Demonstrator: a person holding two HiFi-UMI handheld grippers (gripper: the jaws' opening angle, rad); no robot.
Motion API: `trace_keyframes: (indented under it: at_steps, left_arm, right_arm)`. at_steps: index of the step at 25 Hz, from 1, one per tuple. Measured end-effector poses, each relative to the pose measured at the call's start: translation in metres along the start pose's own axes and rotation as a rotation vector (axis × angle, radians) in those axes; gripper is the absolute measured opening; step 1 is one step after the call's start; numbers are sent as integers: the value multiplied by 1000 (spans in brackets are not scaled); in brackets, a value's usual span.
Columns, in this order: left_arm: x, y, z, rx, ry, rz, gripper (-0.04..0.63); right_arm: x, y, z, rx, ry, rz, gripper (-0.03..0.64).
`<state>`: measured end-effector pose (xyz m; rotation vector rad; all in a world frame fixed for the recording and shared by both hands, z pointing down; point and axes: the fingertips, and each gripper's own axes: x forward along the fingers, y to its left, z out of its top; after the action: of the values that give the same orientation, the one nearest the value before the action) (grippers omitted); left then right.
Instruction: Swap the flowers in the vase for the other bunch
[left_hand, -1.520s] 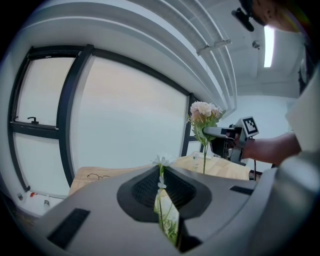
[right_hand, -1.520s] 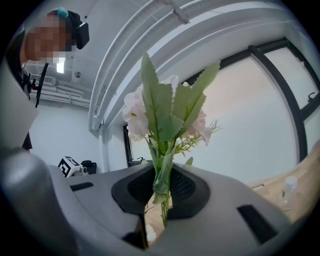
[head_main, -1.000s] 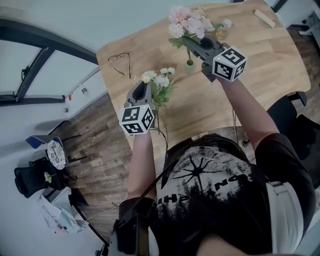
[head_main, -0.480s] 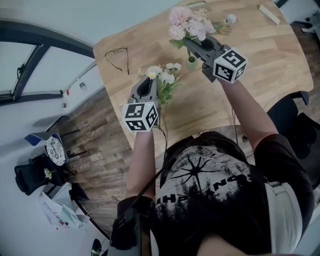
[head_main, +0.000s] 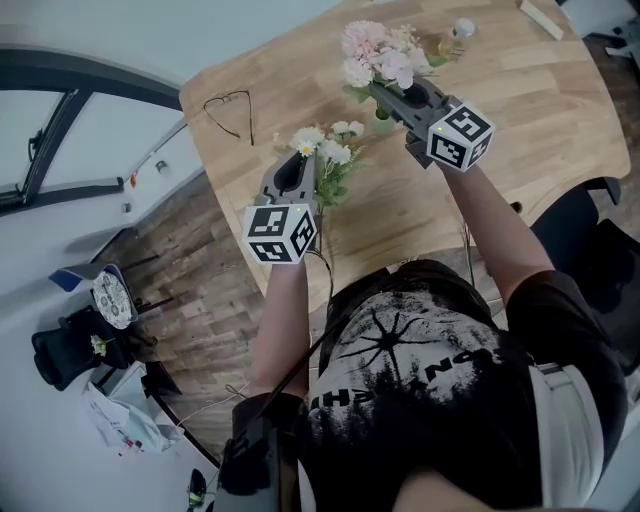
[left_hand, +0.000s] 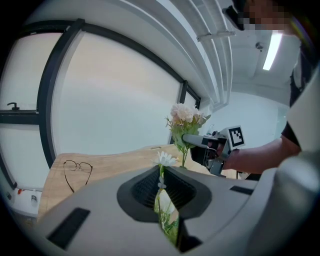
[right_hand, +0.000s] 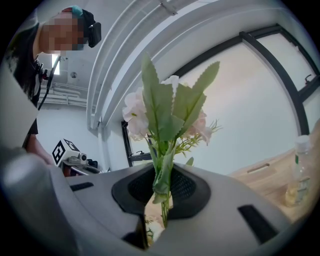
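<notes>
The left gripper (head_main: 300, 168) is pinched tight on the stems of the daisies (head_main: 325, 152) and holds them over the near left part of the desk (head_main: 530, 110). In the left gripper view its jaws press together on the thin green stems, and one white head stands up just past them. The right gripper (head_main: 386, 93) is likewise clamped on the pink bunch (head_main: 382, 52), farther in over the desk. In the right gripper view its jaws squeeze the stems and a folded leaf, with serrated leaves and pale pink blooms above. The vase (head_main: 382, 122), small and pale green, stands on the desk directly under the pink bunch and just beside the right gripper's jaws. Whether the stems sit in it cannot be told. The two bunches are near each other but apart. Each gripper carries a cube (head_main: 280, 232) with black-and-white square markers that bear patterns and no words. Glasses (head_main: 228, 110) lie open near the desk's far left corner. A small clear bottle (head_main: 460, 30) with a white cap stands beyond the pink bunch, its label too small to read. A wooden block (head_main: 543, 14) lies at the far right edge. The person's black shirt (head_main: 420, 390) has a white starburst print with letters below it, too warped to read.
</notes>
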<state>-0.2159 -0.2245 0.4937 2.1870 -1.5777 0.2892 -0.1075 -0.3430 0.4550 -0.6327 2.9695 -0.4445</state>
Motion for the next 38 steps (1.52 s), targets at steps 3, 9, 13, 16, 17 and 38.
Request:
trace_keyframes:
  at_steps: [3,9,13,16,17,38]
  left_arm:
    - [-1,-2,-9,2,6,-1,34]
    - [-2,-4,-32,0,20,-1,34]
    - [0,-3,-33,-3,22,-3,34]
    - [1,-3,-34,-5,24,-3,34]
    - [1,-3,-34,-7,26,-2,34]
    - [-1,-1,-33,2,35,8,34]
  right_arm:
    - [-7,2,-12,3,-1,-1,46]
    - [-18,5,-40,-2,4,-4,46]
    - [-18,5,-47,-8,16,-1,46]
    - [-18,5,-52,-14,27,0,46]
    - [-18,5,-54,-18,32,0,46]
    - [-19,-4,-67,-8,70,-54,111]
